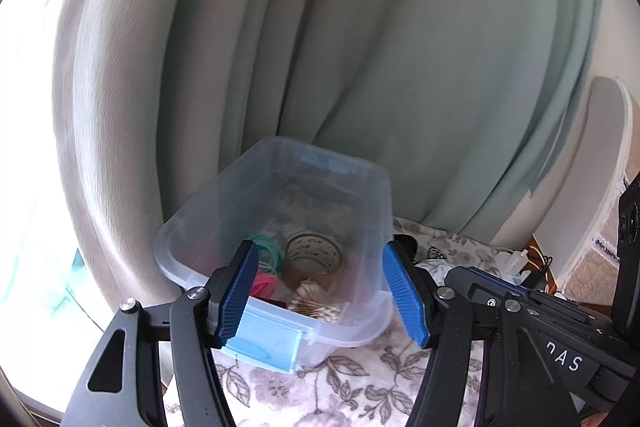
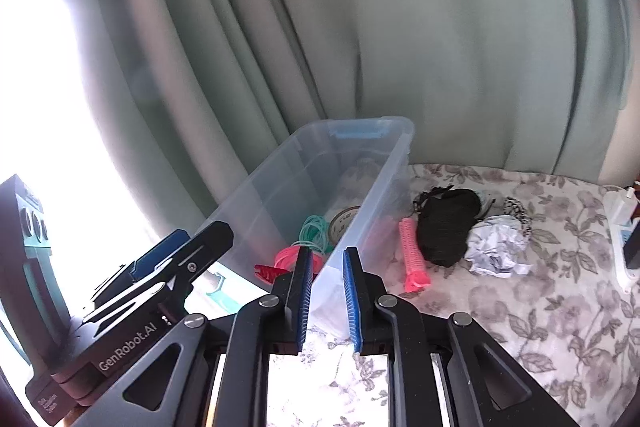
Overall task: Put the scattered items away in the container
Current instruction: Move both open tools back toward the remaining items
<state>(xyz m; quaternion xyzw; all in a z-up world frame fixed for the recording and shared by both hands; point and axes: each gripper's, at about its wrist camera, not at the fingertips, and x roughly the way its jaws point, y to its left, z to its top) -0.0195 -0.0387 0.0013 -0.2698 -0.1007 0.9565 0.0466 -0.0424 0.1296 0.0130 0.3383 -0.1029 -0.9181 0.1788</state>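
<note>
Clear plastic container [image 1: 372, 187] sits ahead of both empty tongs — left [image 1: 320, 297] wide, right [image 2: 326, 301] narrowly apart.

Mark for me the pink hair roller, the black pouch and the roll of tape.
pink hair roller [image 2: 414, 255]: right wrist view, mid-barrel.
black pouch [image 2: 446, 225]: right wrist view, centre of its body.
roll of tape [image 1: 314, 254]: left wrist view, upper rim, inside the clear container [image 1: 372, 195].

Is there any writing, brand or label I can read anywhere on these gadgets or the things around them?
"GenRobot.AI": white lettering on the black body of the left gripper, right wrist view.
"nAS": cut-off white letters on the black body of the right gripper, left wrist view.
Small white sticker below "GenRobot.AI": too small to read.
Markings on the tape roll in the container: too blurred to read.
</note>
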